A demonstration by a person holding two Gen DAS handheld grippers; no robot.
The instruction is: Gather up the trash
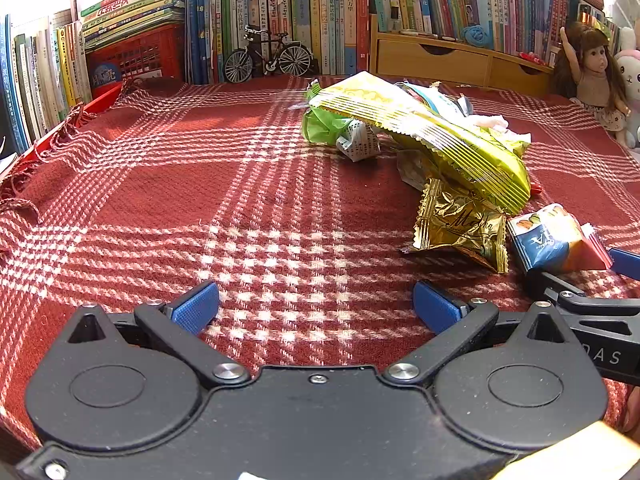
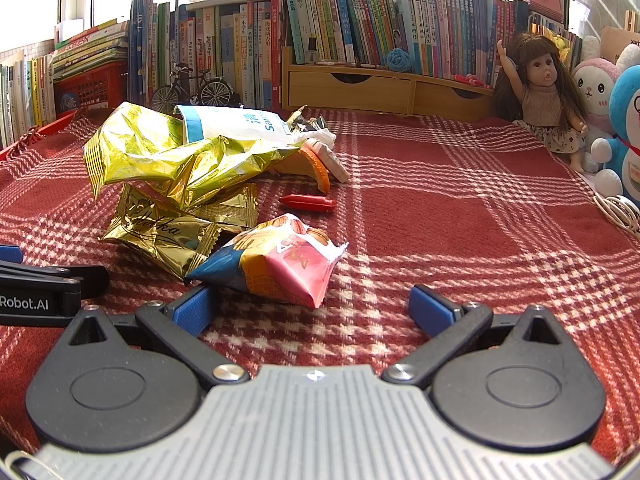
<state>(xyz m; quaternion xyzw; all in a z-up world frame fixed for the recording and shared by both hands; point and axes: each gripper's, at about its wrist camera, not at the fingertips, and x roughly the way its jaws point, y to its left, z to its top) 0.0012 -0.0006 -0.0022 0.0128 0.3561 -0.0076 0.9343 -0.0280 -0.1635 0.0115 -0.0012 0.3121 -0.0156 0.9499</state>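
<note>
Right now the right gripper (image 2: 310,306) sits low over the red checked cloth (image 2: 460,216) with its jaws spread wide and nothing between them; the pink and blue snack packet (image 2: 276,268) lies just ahead, touching or nearly touching the left blue pad. The left gripper (image 1: 316,306) is likewise spread wide and empty, over bare cloth, with the trash off to its right. By my reading this is the approach to a first pick: no wrapper is held, and the whole heap lies on the cloth.

The next move, I judge, calls for the right gripper to slide forward and a little left so the packet's puffed body comes between the pads, then close gently, since thin foil will crumple and slip.

Just beyond the packet lies a gold wrapper (image 2: 160,236), and over it a big crumpled yellow-gold bag (image 2: 160,160). A small red piece (image 2: 307,202) lies apart on the cloth. Further back are a white and blue pouch (image 2: 236,124) and an orange-rimmed lid (image 2: 324,164).

No bin or bag to receive the trash is in view. What lies under the big bag is hidden. At the far edge stand books (image 2: 340,16), a model bicycle (image 2: 192,88) and a doll (image 2: 548,92).
</note>
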